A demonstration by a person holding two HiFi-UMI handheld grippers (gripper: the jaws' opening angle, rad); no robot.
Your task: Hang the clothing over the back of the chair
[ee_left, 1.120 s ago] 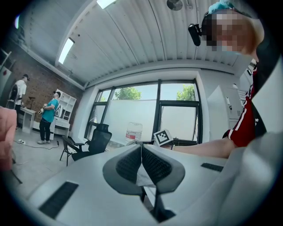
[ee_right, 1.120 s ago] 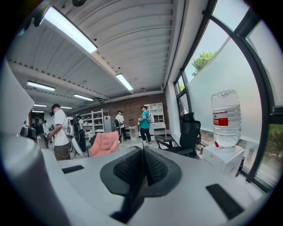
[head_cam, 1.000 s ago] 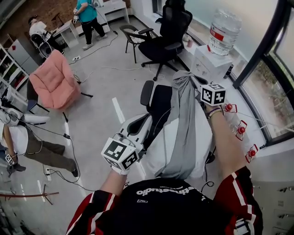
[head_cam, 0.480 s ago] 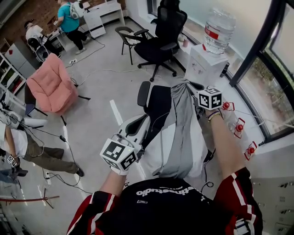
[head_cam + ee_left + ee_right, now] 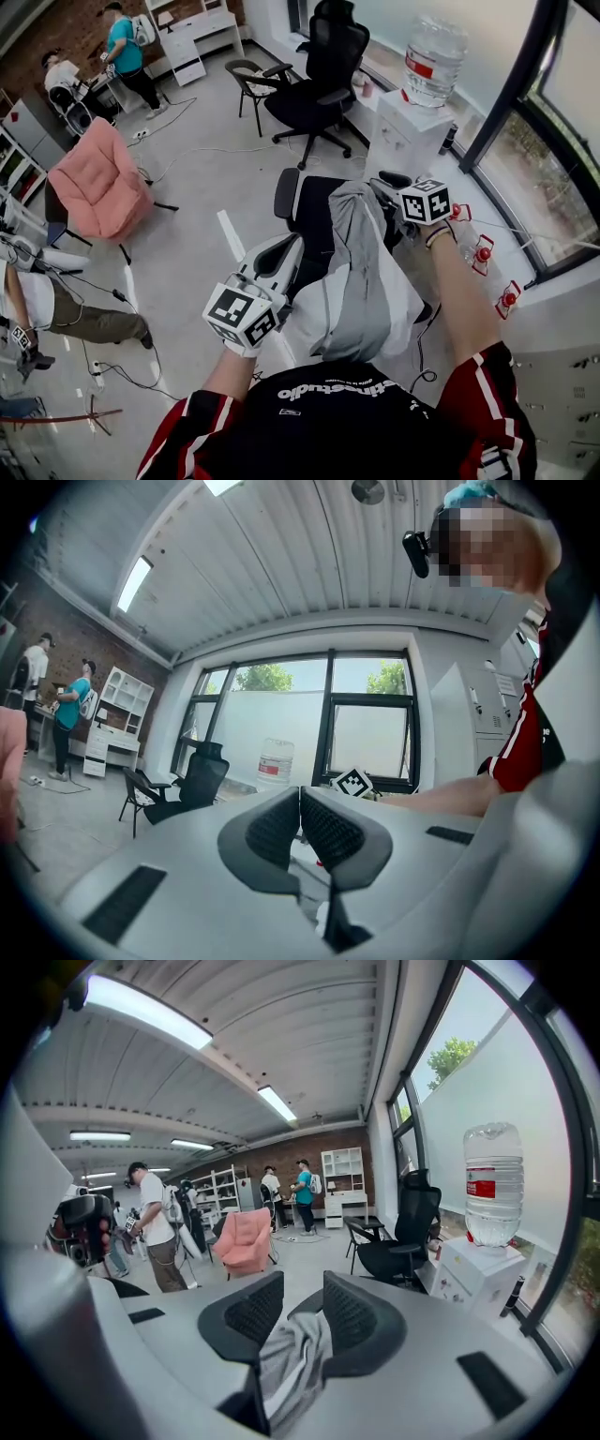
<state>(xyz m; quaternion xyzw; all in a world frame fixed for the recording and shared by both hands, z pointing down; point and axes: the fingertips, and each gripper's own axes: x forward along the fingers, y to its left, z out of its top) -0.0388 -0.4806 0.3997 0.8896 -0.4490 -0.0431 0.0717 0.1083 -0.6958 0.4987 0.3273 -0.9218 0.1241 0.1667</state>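
Right gripper [image 5: 292, 1299] has just been opening its jaws. They stand wide, with the gray clothing [image 5: 361, 272] slack between them, unpinched. Below it the cloth drapes over the chair [image 5: 307, 214] back, so I judge the hanging nearly done. Left gripper [image 5: 300, 810] is closed and empty.

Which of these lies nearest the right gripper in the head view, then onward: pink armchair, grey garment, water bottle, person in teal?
1. Grey garment, between the jaws of the right gripper; they have just been opening.
2. Water bottle, beyond it by the window.
3. Pink armchair, across the floor, left.
4. Person in teal, far back left.
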